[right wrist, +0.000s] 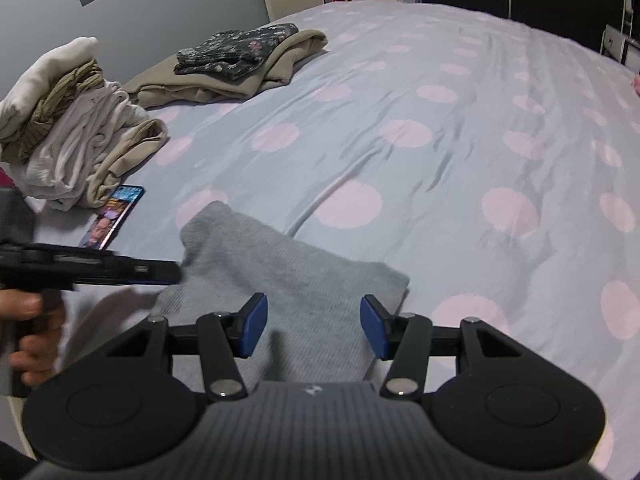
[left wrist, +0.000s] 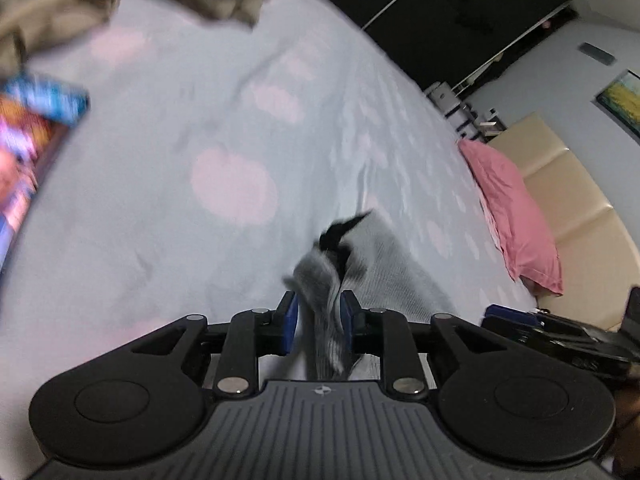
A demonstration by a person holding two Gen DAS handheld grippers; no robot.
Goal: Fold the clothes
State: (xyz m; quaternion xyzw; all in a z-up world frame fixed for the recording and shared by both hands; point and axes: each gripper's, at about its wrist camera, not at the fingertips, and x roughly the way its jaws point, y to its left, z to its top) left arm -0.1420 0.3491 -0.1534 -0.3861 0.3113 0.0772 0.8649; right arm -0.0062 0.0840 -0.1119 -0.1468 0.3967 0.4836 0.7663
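grey garment [right wrist: 296, 276]: ribbed knit cloth, matt | bedsheet [right wrist: 440, 160]: smooth cloth

A wide bed [right wrist: 460, 128] fills the room, spread with a pale blue sheet dotted with pink circles. A pink pillow [left wrist: 508, 208] lies against a cream padded headboard [left wrist: 568, 184]. Dark wardrobe doors [left wrist: 432, 12] stand beyond, and a framed painting [left wrist: 622, 96] hangs on the grey wall.

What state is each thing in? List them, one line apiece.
Left hand-held gripper: shut on grey garment.
Right hand-held gripper: open, above the garment.
Grey garment: partly flat on bed, one edge pinched.
Floral garment: folded, atop beige one.
Phone: screen lit.
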